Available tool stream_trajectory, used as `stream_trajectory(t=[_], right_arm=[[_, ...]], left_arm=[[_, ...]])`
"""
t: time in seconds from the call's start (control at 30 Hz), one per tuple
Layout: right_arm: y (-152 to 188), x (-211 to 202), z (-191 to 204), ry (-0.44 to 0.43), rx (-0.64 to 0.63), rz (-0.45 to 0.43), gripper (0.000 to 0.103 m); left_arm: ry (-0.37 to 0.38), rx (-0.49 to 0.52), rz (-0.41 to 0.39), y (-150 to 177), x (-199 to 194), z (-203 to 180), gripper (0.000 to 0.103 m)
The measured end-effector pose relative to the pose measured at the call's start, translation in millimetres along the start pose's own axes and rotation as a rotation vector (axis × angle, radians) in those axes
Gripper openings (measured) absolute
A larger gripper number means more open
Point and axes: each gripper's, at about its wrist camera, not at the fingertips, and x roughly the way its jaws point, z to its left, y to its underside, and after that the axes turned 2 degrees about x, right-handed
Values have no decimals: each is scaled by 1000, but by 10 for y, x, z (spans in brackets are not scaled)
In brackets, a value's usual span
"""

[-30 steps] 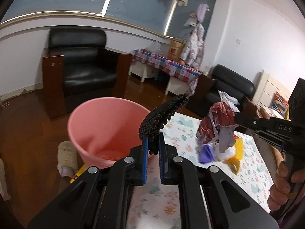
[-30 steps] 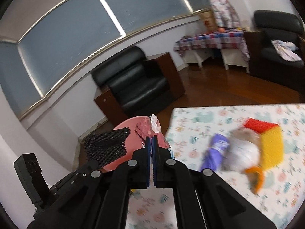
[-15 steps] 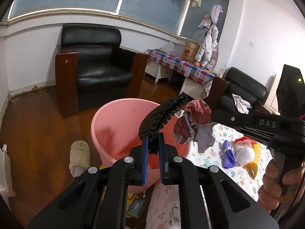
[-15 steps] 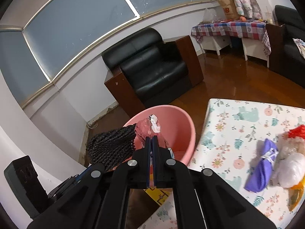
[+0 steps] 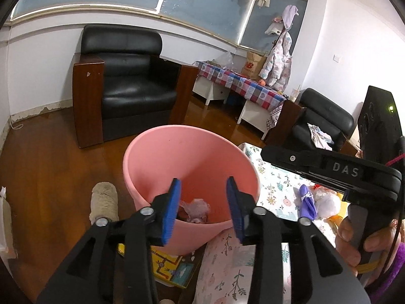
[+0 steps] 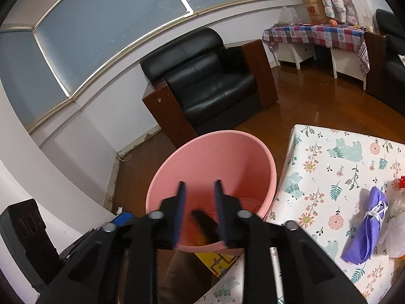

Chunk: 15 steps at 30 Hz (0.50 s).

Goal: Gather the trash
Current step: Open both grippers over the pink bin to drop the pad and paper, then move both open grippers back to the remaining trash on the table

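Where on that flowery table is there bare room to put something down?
The tablecloth lies bare from its edge beside the pink bucket to the purple bundle. It is crowded on the far side of that bundle, by the white bag.

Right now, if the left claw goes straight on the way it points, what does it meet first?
Probably the crumpled trash lying at the bottom of the pink bucket. The left claw is open and empty, aimed down into the bucket's mouth. Depth is unclear, so it could meet the inner wall first.
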Motion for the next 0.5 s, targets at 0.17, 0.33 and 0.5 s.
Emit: stream_trajectory(t=[0.17, 0.33, 0.5], right_arm=[[44, -135, 3, 2, -15, -19, 47], [144, -337, -39, 13, -24, -33, 56], [296, -574, -105, 46, -39, -55, 63]], left_arm=[[3, 4, -1, -3, -11, -24, 48], [3, 18, -2, 4, -36, -115, 48], [0, 34, 4, 14, -68, -233, 48]])
